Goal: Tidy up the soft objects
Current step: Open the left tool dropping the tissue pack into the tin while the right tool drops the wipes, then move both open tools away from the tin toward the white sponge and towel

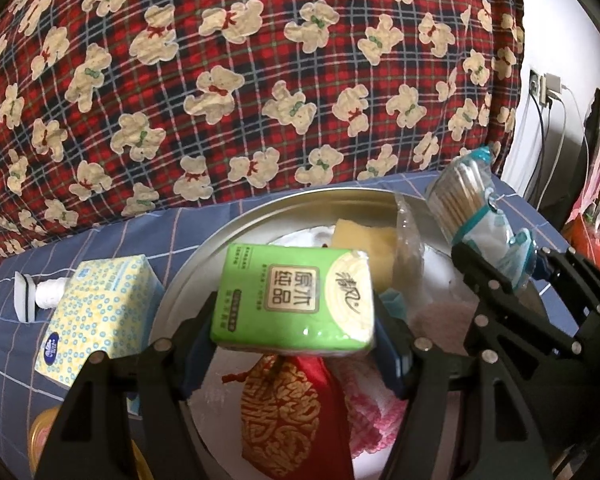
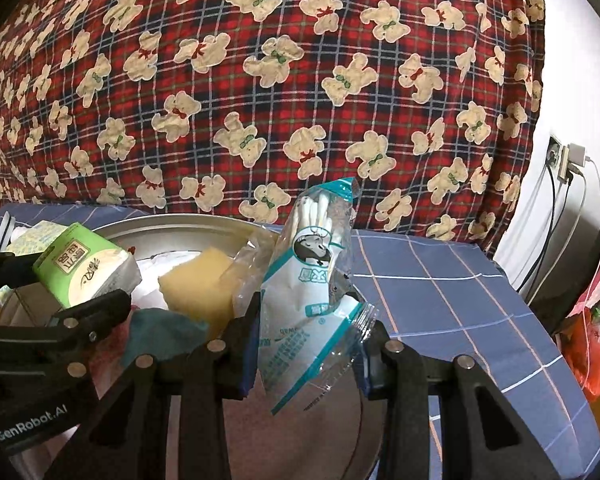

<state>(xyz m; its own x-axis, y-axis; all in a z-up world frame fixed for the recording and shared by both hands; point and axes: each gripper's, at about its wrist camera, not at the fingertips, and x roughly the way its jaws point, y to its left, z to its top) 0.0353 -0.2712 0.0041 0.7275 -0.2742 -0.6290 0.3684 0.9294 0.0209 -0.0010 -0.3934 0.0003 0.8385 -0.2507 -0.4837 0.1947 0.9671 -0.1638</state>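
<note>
Left gripper [image 1: 296,344]: angled downward, jaws clamped on a pack.
Right gripper [image 2: 308,344]: angled downward, jaws clamped on a bag.

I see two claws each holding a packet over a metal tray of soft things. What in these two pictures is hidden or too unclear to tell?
- Left wrist view: the red embroidered pouch and pink knit are partly covered by the green tissue pack and the left gripper.
- Right wrist view: the teal cloth is partly behind gripper fingers; the tray is cut off below.
- Small print on the cotton swab bag in the right gripper is unreadable.
</note>
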